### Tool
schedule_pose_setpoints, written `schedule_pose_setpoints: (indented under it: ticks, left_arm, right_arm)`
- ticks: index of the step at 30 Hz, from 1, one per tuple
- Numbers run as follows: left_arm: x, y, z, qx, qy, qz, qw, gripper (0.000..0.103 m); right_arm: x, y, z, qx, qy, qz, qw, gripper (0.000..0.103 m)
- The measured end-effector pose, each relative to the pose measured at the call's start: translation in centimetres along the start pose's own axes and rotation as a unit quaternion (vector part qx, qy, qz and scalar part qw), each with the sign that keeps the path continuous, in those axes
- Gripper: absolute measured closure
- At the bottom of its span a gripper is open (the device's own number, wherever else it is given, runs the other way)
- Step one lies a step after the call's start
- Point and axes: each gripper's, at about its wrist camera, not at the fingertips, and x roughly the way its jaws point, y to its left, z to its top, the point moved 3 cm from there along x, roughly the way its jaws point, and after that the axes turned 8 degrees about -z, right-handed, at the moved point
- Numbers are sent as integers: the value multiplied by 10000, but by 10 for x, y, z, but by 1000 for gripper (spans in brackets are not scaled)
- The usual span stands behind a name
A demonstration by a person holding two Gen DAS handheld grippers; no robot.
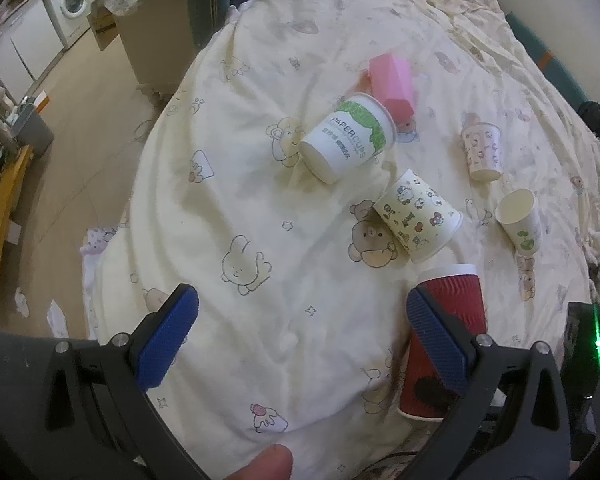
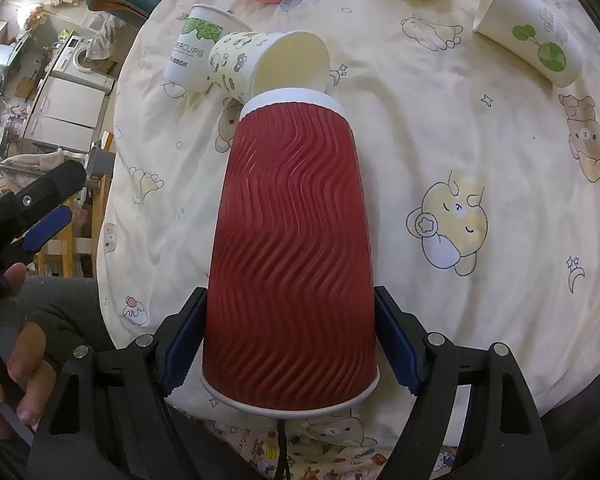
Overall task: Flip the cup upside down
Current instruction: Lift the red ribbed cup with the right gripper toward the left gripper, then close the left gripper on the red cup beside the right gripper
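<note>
right gripper (image 2: 290,340) clamps the red ripple cup (image 2: 292,248) near its rim end, white base pointing away over the bedsheet (image 2: 480,140). left gripper (image 1: 300,340) is spread wide, holding nothing. looks like the grasp is made; whether the flip is finished or only starting, can't tell.

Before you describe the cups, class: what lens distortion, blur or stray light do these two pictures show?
Left wrist view: the fisheye bends the bedspread into a dome, corners go black, and a green flare glows at the right edge. Right wrist view: the red cup looms large and sharp, while the rim scene curves and softens.
</note>
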Motion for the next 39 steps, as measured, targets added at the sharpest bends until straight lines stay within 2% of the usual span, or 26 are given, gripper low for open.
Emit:
schedule_pose_setpoints:
  ticks: [6,8,14,17,22,31,39]
  left_arm:
    - [0,-7,-2,63,78,-48,9999,0]
    - [0,-10,-2,109,101,-38,9999,0]
    - [-7,-21,-1,239,27,-61,9997,0]
    - [-11,-26,2,335,-35,11,9994,0]
    - [-12,-37,3,362,40,-28,9993,0]
    - [-10,-71,2,540,80,19,9985,0]
    - [9,-96,-5,568,443,-27,9974,0]
  right_arm:
    - [-7,3,4,-66,-79,2,9999,19]
    - [-13,2,5,4,-161,86,9998,14]
    - [-53,0,7,-31,-726,240,9971,3]
    - [-76,-3,9,-75,-1007,291,9945,3]
    - [-106,-19,10,-71,-1437,59,9896,2]
    - [-125,-51,8,-10,-2070,-480,9772,0]
    - [-123,-83,0,309,-2299,-722,9700,0]
